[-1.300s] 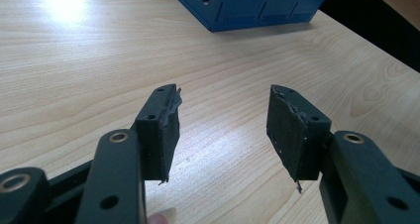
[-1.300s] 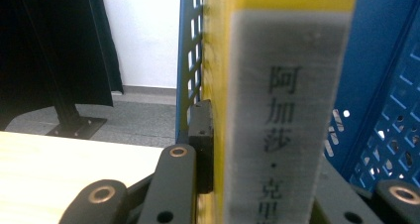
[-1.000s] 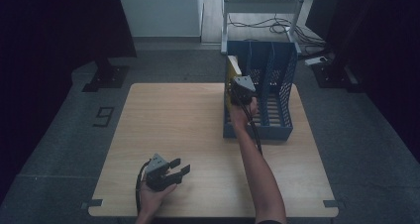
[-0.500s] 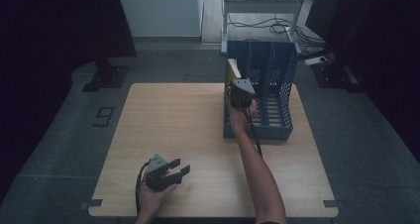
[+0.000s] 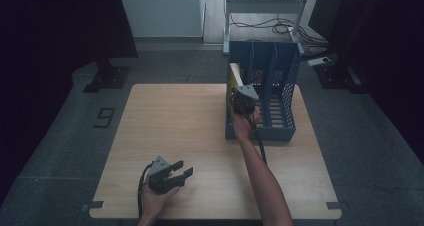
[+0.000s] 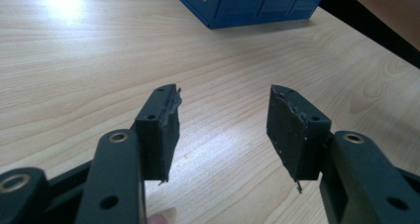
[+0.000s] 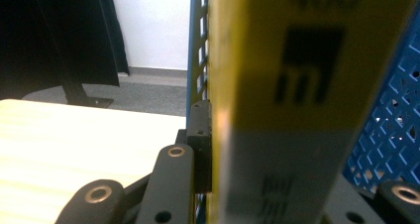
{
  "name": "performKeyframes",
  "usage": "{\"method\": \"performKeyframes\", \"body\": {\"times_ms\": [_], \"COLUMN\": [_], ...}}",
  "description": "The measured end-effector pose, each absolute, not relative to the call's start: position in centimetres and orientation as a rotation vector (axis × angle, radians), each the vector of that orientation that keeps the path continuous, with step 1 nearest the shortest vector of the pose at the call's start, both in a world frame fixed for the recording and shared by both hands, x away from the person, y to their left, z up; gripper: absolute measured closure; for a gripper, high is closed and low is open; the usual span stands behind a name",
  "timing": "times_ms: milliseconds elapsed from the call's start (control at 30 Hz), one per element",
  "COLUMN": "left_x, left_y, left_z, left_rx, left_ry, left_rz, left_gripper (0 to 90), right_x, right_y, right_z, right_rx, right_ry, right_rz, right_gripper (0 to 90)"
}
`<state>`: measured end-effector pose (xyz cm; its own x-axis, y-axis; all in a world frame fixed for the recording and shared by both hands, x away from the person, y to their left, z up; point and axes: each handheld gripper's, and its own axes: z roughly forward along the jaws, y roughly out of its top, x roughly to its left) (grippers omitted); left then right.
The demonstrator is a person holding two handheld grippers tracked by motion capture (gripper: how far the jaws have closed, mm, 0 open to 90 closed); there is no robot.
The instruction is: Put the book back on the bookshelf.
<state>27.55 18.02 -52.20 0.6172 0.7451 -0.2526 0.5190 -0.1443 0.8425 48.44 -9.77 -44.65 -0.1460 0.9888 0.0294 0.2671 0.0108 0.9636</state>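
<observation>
1. Yellow book [image 7: 277, 100] stands upright in the leftmost slot of the blue file rack [image 5: 280, 73]; its spine is close up in the right gripper view, the print too blurred to read.
2. Right gripper [image 5: 243, 97] is clamped on the book at the rack's front, one jaw pressed against its left face.
3. Progress, judged: book looks seated in or just entering the slot. Cannot tell if it is bottomed out. Release and retreat are left.
4. Left gripper [image 6: 223, 127] has its jaws spread with nothing between them, resting low over the table [image 5: 175, 121] near the front edge, well apart from the rack.
5. Edges: the rack's left wall sits tight against the book's left side, its mesh divider near on the right. Little side room, so pull straight back toward the person.
6. Open room: bare tabletop left of the rack and between the grippers. The rack sits near the table's right and far edges.
</observation>
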Motion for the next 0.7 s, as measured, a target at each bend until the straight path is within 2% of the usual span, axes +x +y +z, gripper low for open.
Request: {"method": "performKeyframes", "body": {"times_ms": [700], "left_x": [27.57], "left_y": [17.80], "left_z": [-52.27], "left_rx": [1.819], "left_ry": [1.020], "left_rz": [0.265], "left_gripper": [46.1], "right_x": [47.56], "right_y": [-10.03], "right_z": [-44.58], "right_rx": [1.322], "right_ry": [1.567], "right_rz": [1.185], "right_gripper": [69.2]}}
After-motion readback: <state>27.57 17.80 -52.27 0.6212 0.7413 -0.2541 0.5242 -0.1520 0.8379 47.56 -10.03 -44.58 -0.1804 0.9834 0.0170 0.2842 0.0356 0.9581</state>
